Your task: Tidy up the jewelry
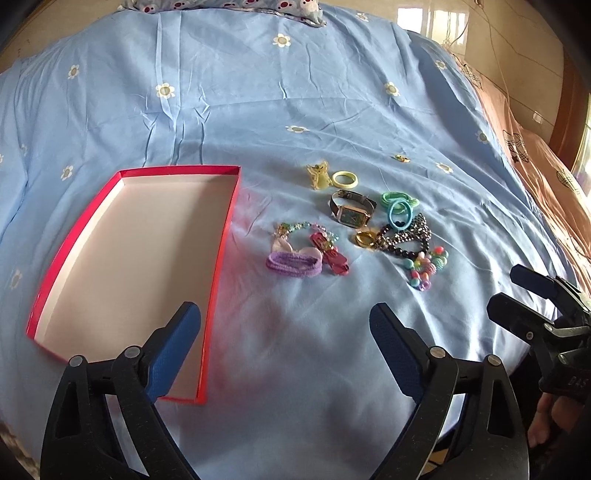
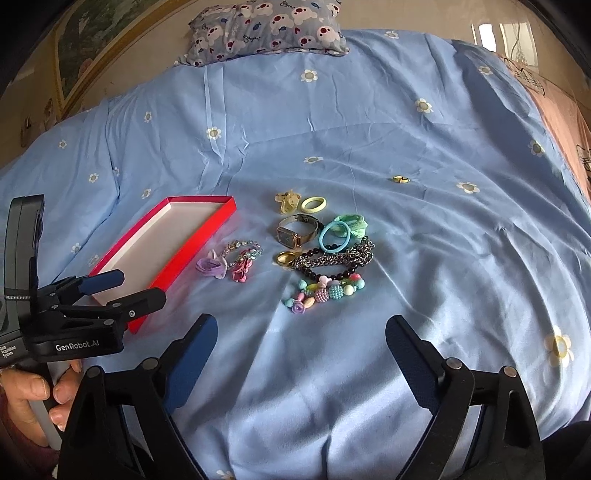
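A red box [image 1: 74,240] with a white inside lies empty on the blue bedsheet, left of a heap of jewelry; it also shows in the right wrist view [image 2: 207,232]. The heap holds a watch [image 1: 352,214], a purple hair tie [image 1: 293,264], a red clip [image 1: 330,254], a gold ring [image 1: 365,239], a chain necklace [image 1: 410,236], a colourful bead bracelet [image 1: 428,267] and blue and green hair ties [image 1: 399,212]. A small gold ring [image 2: 400,179] lies apart, further back. My left gripper [image 1: 284,343] is open and empty, near the box's front corner. My right gripper [image 2: 301,350] is open and empty, before the bead bracelet [image 2: 325,291].
A patterned pillow [image 2: 266,29] lies at the bed's far end. A pink blanket [image 1: 535,177] runs along the right side. The sheet [image 1: 258,92] is wrinkled. The right gripper shows at the right edge of the left wrist view [image 1: 513,291].
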A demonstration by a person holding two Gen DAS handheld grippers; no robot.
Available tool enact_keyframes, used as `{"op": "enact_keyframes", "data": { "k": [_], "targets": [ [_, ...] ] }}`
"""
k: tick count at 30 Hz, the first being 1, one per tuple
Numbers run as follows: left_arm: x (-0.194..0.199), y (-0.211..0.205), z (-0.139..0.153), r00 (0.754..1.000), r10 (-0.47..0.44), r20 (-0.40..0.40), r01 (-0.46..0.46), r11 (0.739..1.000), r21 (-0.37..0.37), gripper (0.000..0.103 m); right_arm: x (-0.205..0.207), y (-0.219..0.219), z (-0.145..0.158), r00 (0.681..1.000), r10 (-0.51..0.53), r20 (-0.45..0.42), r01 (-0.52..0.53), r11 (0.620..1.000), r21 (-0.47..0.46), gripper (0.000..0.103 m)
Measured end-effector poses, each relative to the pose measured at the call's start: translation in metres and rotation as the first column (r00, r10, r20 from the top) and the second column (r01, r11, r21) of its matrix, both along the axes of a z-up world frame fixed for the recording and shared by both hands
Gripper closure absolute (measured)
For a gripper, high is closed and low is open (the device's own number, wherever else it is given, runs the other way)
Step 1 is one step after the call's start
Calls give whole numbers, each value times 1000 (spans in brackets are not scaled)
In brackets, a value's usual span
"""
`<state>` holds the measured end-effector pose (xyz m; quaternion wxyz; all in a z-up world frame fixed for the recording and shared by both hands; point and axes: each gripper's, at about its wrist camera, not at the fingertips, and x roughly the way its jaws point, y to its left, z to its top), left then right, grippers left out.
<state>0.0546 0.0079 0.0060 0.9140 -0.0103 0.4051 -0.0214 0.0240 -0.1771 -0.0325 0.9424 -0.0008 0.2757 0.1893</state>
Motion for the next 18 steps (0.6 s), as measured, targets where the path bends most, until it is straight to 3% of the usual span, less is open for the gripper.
{"op": "enact_keyframes", "data": {
  "k": [3,12,18],
  "targets": [
    [17,2,-2,1000,-9,-16,9,1000,-4,11,13,0,0,1000,-1,-25,1,1000,5,16],
    [58,-2,-16,997,-41,-62,41,999,3,14,50,3,-9,995,-2,-103,3,1000,10,16],
    [78,-3,-33,991,-51,-125,52,999,2,26,74,9,-19,990,-5,-141,4,1000,-8,16]
  ]
}}
